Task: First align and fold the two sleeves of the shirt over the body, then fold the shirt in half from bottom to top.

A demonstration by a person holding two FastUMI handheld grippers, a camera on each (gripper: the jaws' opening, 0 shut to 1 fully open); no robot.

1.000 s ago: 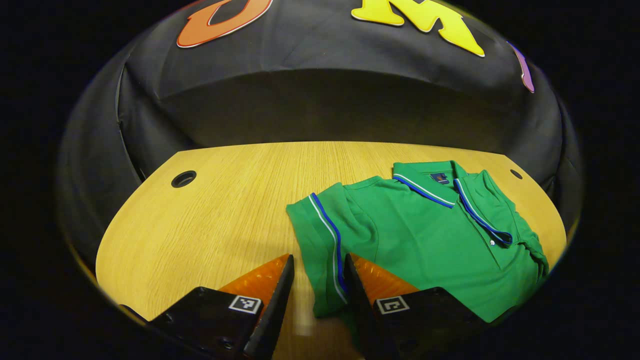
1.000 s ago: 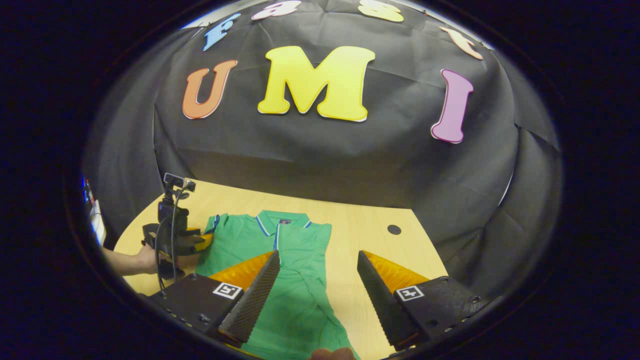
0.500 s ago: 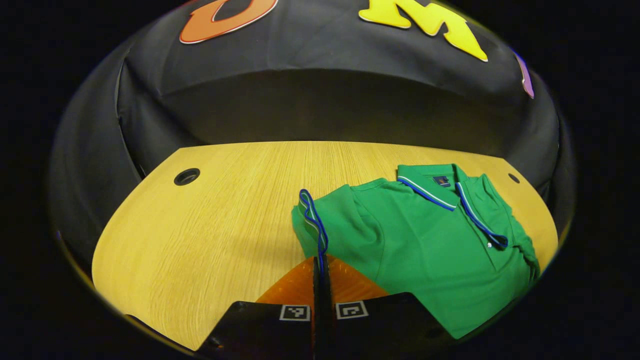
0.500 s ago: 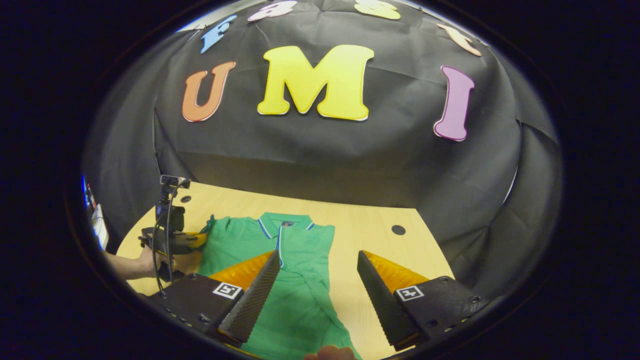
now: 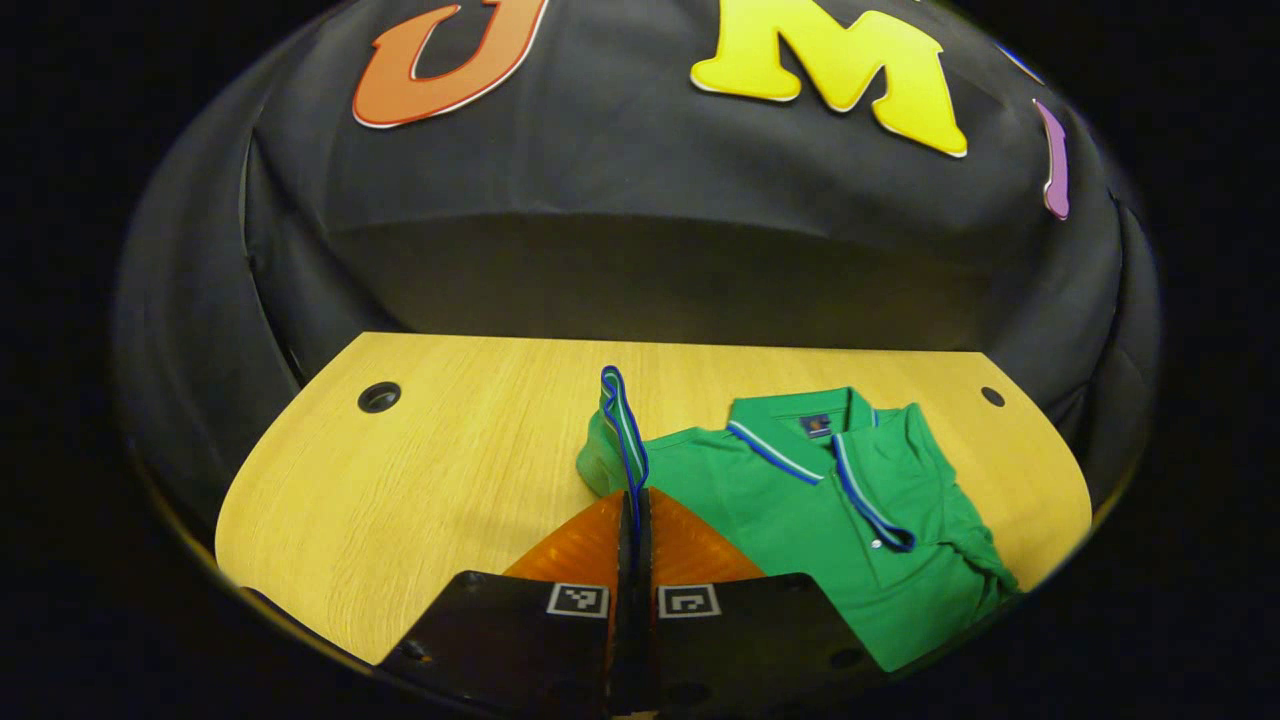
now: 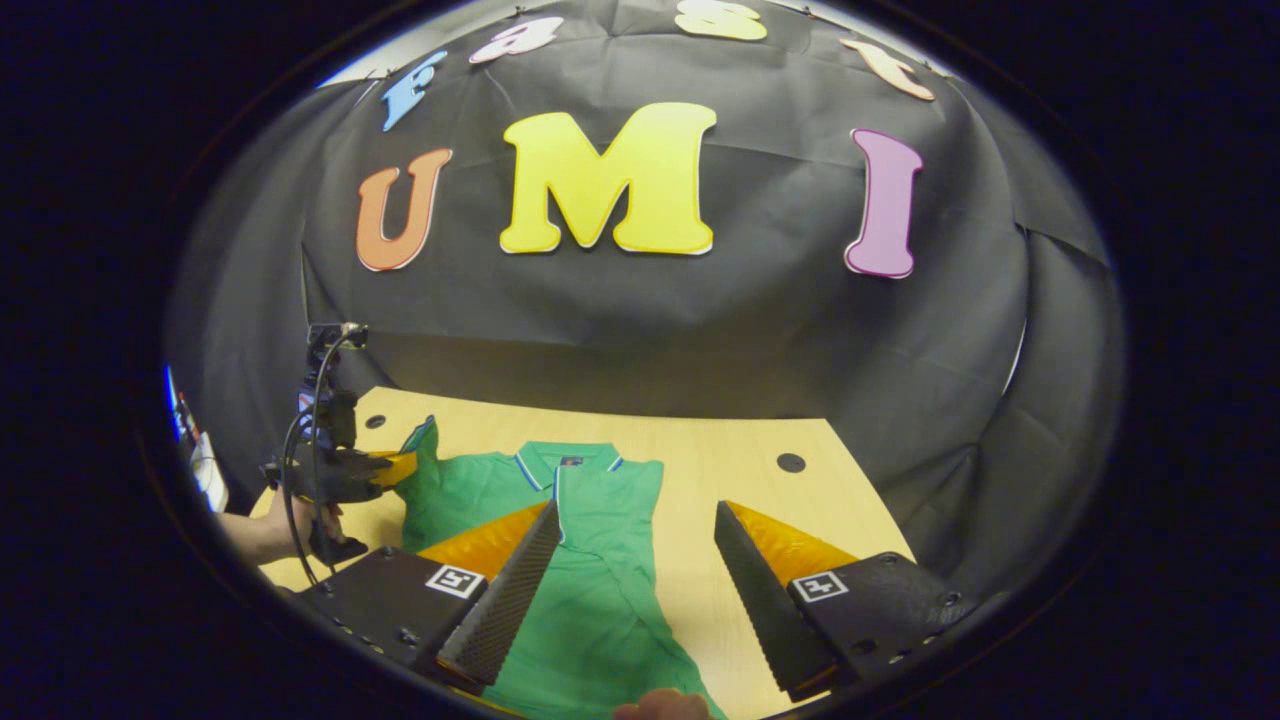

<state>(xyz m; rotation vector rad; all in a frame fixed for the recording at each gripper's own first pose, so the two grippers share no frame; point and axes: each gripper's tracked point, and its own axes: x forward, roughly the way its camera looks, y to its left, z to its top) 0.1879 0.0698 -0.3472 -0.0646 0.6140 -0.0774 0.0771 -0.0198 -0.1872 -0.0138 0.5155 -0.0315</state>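
The green polo shirt [image 5: 830, 520] lies collar-far on the wooden table [image 5: 420, 480], its left sleeve [image 5: 618, 420] pinched up off the wood by the left gripper [image 5: 633, 500], fingers closed on the cuff. Nearer, the right gripper [image 6: 635, 560] hangs wide apart over the shirt's right edge, holding nothing.

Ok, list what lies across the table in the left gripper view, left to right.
Cable hole → lifted sleeve cuff pinched in the left gripper → shirt collar → small hole near the table's right edge.
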